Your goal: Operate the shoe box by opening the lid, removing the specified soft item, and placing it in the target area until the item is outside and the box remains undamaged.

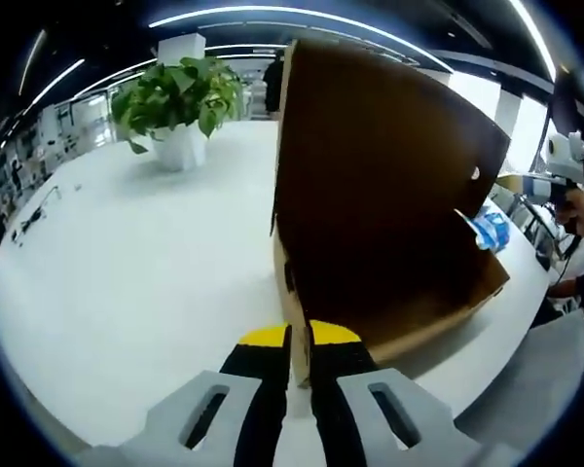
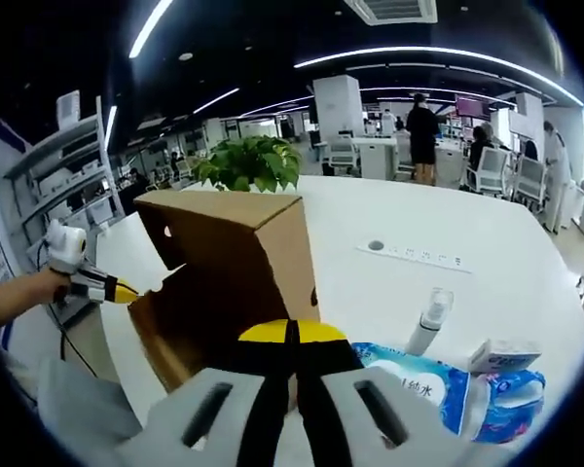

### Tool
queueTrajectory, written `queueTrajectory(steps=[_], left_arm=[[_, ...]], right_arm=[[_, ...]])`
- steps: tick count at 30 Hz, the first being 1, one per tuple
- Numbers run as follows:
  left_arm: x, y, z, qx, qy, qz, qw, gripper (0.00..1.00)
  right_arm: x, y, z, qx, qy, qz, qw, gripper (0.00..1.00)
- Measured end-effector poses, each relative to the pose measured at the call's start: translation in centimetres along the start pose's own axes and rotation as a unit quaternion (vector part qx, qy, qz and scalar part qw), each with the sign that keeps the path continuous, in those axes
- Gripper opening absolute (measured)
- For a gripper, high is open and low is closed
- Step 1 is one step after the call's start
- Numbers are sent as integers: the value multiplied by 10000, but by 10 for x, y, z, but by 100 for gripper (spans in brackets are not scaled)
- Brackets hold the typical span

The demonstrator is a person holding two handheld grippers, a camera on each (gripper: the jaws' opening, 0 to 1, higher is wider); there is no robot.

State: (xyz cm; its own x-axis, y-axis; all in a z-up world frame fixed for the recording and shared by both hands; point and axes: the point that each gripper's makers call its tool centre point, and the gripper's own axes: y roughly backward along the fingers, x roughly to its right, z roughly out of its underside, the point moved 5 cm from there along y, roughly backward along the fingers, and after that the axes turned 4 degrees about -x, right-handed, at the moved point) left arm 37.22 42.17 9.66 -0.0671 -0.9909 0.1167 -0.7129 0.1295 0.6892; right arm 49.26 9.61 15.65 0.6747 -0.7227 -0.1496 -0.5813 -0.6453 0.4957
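Observation:
A brown cardboard shoe box (image 1: pixel 380 195) stands on the white table (image 1: pixel 136 263), its dark inside turned to the left gripper view. My left gripper (image 1: pixel 300 337) is shut on a thin cardboard edge at the box's near bottom corner. In the right gripper view the box (image 2: pixel 263 253) stands ahead, and the left gripper (image 2: pixel 119 290), held by a hand, meets its left flap. My right gripper (image 2: pixel 292 333) is shut with nothing visible between its jaws, just in front of the box; it also appears far right as the right gripper (image 1: pixel 545 187). A blue soft tissue pack (image 2: pixel 438 389) lies beside it.
A potted green plant (image 1: pixel 180 97) stands behind the box, seen too as the plant (image 2: pixel 248 161). A white spray bottle (image 2: pixel 428 316) and a small carton (image 2: pixel 506 355) lie by the tissue pack. A socket strip (image 2: pixel 409 255) sits in the table. People (image 2: pixel 420 126) stand far back.

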Motion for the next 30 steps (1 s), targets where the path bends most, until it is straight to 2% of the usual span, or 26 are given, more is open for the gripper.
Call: queueTrajectory(steps=[13,30], left_arm=[[-4,15,-33,422,-241,-143,9987,5],[1,18,-47,645,-435,-59,9970,8]], right_arm=[[-5,4,9,15,-68,27,10000,0],[-14,4,28,-169,-30,21,9999,0]])
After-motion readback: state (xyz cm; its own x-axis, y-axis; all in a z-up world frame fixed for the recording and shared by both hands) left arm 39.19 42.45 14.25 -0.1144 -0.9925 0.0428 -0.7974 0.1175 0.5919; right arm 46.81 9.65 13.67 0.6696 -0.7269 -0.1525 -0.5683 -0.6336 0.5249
